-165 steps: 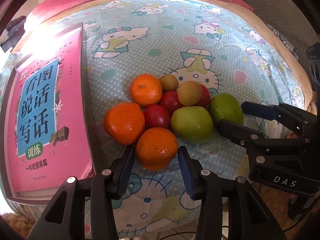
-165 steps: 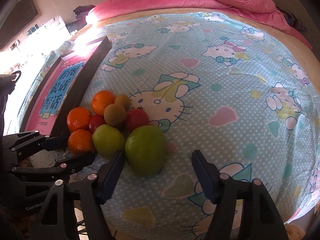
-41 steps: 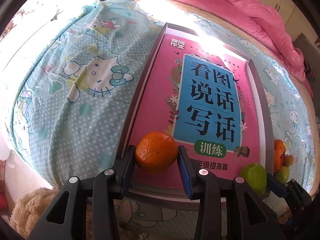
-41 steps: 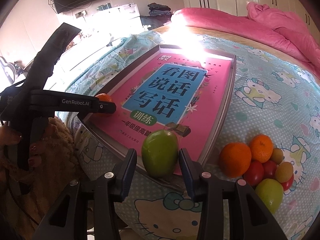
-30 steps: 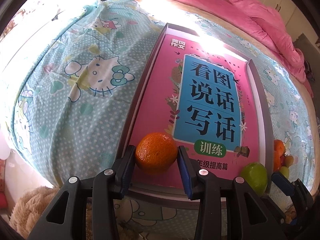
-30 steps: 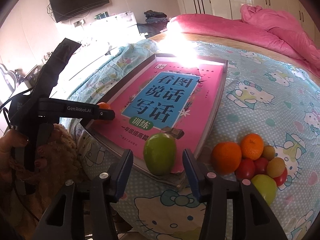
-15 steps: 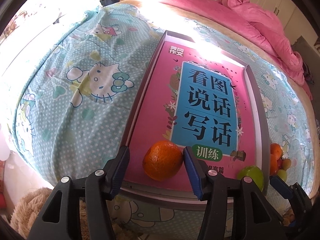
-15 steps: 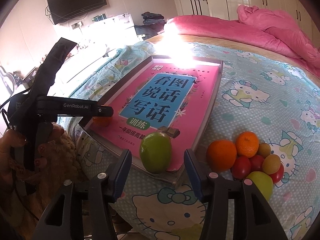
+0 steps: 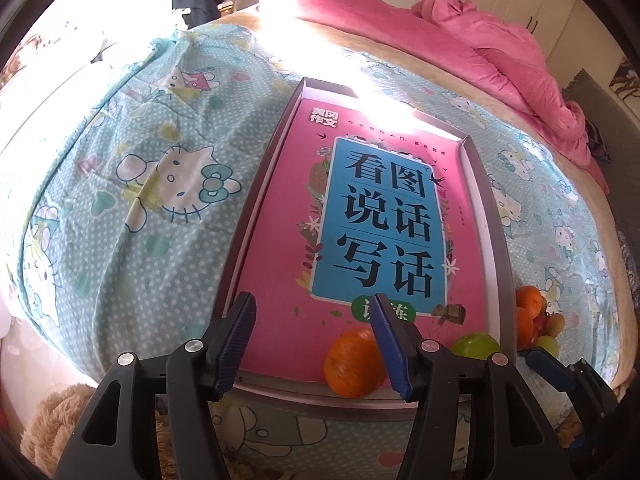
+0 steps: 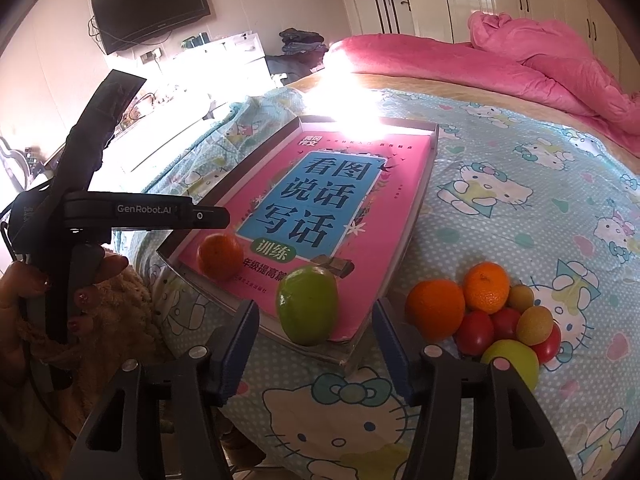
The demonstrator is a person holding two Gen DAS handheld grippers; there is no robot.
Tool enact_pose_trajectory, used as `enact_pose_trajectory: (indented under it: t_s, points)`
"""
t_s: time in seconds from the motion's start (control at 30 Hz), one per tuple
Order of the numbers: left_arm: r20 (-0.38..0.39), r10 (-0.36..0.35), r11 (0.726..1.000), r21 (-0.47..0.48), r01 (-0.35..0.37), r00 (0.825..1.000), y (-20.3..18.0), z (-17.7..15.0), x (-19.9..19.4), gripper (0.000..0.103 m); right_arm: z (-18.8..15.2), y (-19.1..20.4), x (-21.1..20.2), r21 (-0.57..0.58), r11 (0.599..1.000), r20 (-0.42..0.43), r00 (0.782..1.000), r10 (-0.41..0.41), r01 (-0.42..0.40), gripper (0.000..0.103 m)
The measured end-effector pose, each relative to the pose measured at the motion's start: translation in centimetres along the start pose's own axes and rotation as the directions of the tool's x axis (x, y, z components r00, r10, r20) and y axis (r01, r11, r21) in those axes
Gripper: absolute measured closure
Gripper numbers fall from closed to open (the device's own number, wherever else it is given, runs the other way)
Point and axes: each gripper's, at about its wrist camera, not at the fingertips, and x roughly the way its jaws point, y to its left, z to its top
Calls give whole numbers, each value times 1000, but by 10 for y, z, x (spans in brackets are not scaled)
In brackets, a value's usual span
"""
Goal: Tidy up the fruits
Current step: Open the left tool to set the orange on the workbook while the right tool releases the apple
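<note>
A grey tray (image 9: 256,216) holding a pink book (image 9: 280,264) lies on the bed. An orange (image 9: 352,362) rests on the book's near edge, just left of my left gripper's right finger. The left gripper (image 9: 314,340) is opening and its pads press on nothing. A green apple (image 10: 307,304) sits on the book's near corner, in front of my right gripper (image 10: 316,344). Its jaws are opening too, with a gap on both sides of the apple. The same orange (image 10: 220,256) shows under the left gripper (image 10: 172,212). The remaining fruit pile (image 10: 492,320) lies on the sheet to the tray's right.
The pile holds two oranges (image 10: 435,308), red tomatoes (image 10: 476,332), small brownish fruits (image 10: 534,324) and another green apple (image 10: 510,360). A hand (image 10: 16,292) grips the left tool's handle. A beige plush toy (image 10: 120,320) sits below the bed's edge. A pink duvet (image 10: 540,60) covers the far end.
Both grippers have opened. The orange left the left jaws and now sits further right, against the right finger. The apple stands free between wider right jaws.
</note>
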Motion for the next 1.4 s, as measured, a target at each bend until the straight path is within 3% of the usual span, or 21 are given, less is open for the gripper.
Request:
enact_pose_trajectory:
  t_s: [0.53, 0.67, 0.93, 1.4]
  points:
    - [52, -67, 995, 74, 63, 996, -18, -2, -13, 32, 1, -6, -11, 22, 1000, 30, 999, -14, 14, 43]
    - [53, -89, 992, 97, 84, 995, -24, -3, -15, 31, 2, -7, -17, 25, 999, 50, 998, -24, 23, 35]
    - [43, -170, 975, 149, 162, 984, -45, -11, -21, 29, 2, -15, -33, 43, 998, 91, 995, -48, 44, 33]
    - [47, -198, 953, 242, 182, 979, -70, -26, -30, 27, -3, -51, -62, 147, 984, 127, 984, -122, 103, 31]
